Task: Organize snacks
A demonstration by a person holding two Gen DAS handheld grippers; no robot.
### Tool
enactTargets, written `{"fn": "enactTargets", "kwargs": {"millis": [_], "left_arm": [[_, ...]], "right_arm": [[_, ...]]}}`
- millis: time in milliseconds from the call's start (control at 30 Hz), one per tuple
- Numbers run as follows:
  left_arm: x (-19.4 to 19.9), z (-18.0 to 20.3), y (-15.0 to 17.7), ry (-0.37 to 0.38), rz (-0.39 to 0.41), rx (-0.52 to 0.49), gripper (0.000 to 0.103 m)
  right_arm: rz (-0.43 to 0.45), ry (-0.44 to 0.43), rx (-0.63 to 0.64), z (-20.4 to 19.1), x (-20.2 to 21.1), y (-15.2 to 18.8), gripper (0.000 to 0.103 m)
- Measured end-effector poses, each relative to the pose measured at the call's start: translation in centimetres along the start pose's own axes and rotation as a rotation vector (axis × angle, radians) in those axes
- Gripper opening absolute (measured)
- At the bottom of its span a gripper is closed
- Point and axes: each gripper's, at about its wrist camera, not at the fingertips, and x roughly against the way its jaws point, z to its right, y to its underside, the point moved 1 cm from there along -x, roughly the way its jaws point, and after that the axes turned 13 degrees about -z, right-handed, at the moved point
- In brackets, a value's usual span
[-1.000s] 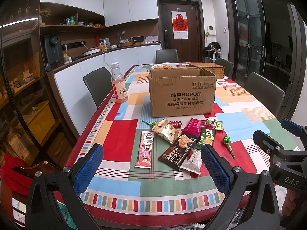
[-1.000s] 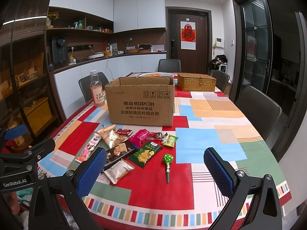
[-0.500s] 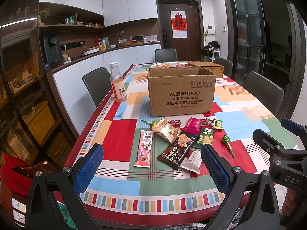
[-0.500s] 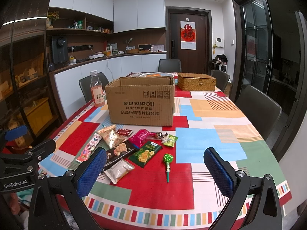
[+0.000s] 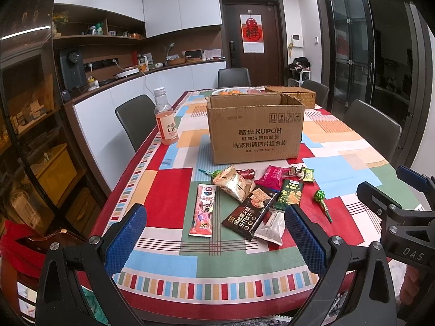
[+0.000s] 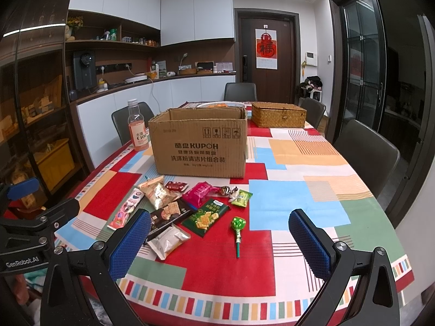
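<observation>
Both claws wide, empty: left claw (image 5: 214,233), right claw (image 6: 220,237). Snack packets (image 5: 252,198) scattered mid-frame on counter (image 5: 168,190) before cardboard box (image 5: 255,127). Light, crinkly, slippery; pinch flat edges.

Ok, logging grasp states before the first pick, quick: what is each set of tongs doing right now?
Left tongs: open, holding nothing.
Right tongs: open, holding nothing.

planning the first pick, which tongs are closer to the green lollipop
Right. The green lollipop with the green stick lies just ahead between the open right tongs. The open left tongs face the long pink packet, with the lollipop off to their right.
</observation>
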Motion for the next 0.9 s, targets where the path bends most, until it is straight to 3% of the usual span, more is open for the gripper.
{"fn": "enactTargets", "kwargs": {"millis": [433, 700, 900], "left_arm": [[-1.6, 1.3, -0.1, 0.048, -0.043, -0.068, 0.102], [-4.0, 4.0, -0.7, 0.103, -0.107, -0.179, 0.082], [-7.2, 5.4, -1.3, 0.157, -0.203, -0.227, 0.067]], "right_arm": [[-0.03, -0.022, -0.013, 0.4, -1.4, -0.1, 0.102], [-0.084, -0.061, -0.025, 1.2, -3.6, -0.3, 0.099], [-0.162, -0.085, -0.04, 2.1, -6.4, -0.6, 0.088]]}}
